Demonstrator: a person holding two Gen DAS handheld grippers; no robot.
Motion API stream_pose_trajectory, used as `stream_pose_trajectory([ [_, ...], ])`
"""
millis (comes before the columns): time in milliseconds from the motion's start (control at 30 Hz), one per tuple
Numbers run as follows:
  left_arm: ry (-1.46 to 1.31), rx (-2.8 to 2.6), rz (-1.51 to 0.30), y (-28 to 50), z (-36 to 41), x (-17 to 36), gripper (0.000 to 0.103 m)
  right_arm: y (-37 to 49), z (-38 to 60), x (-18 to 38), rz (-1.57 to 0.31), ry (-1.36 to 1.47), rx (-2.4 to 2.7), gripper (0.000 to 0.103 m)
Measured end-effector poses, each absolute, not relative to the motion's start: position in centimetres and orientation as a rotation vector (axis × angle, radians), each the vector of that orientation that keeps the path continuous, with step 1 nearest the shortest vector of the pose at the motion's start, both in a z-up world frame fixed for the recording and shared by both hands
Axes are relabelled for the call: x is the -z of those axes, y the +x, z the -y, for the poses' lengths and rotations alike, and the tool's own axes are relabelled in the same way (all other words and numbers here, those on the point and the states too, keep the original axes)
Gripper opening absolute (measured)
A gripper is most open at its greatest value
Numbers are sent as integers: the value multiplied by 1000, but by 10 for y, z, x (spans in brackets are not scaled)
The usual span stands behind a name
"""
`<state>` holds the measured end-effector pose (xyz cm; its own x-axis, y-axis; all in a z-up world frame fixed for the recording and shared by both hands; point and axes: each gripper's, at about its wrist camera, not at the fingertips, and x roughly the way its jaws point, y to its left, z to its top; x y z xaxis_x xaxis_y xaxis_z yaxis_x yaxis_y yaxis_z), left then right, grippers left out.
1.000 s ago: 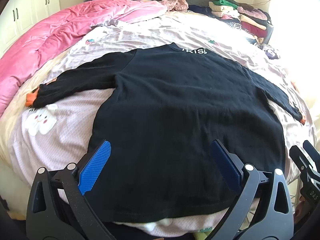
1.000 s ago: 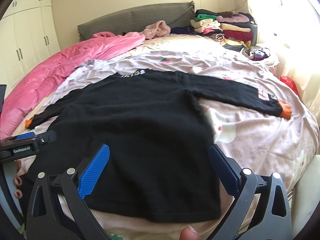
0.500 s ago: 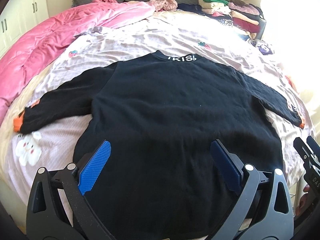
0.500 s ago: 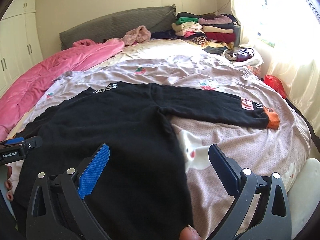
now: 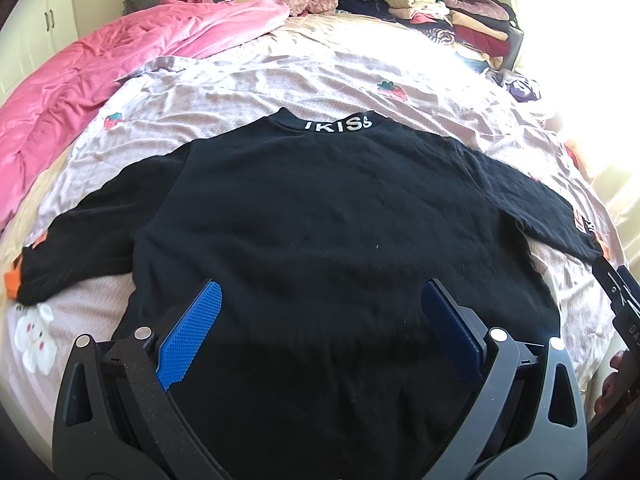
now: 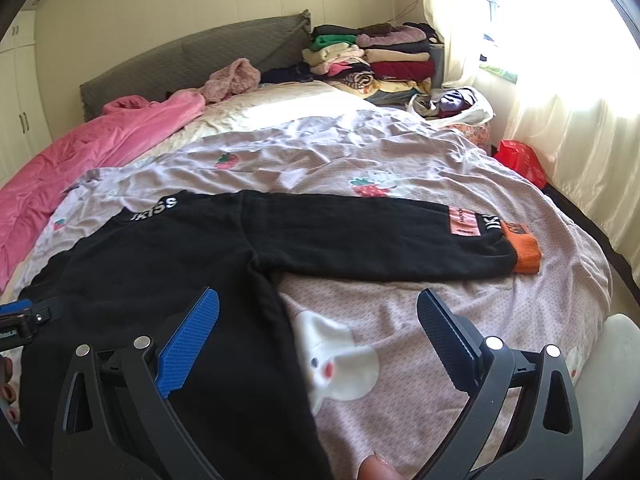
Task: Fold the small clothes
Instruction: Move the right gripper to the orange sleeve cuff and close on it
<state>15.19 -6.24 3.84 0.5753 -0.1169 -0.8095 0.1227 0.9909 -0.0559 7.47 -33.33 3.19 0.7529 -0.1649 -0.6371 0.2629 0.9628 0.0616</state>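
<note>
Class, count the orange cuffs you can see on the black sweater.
2. One orange cuff ends the sleeve stretched toward the window; the other cuff ends the opposite sleeve of the black sweater, partly hidden.

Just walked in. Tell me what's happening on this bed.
A person holding a gripper in each hand is about to fold a black sweater that lies spread flat on the bedspread, sleeves out to the sides. The left gripper is over the sweater's lower body; the right gripper is above its right side edge, below the sleeve with the orange cuff. Both are open and hold nothing. No fold has been made yet.
</note>
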Motion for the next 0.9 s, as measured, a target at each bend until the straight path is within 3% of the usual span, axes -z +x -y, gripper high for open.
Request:
stream_pose_trajectory([
  [900,17,94,-980,244,65,-31,94,110,534,3,-766,319,625,98],
])
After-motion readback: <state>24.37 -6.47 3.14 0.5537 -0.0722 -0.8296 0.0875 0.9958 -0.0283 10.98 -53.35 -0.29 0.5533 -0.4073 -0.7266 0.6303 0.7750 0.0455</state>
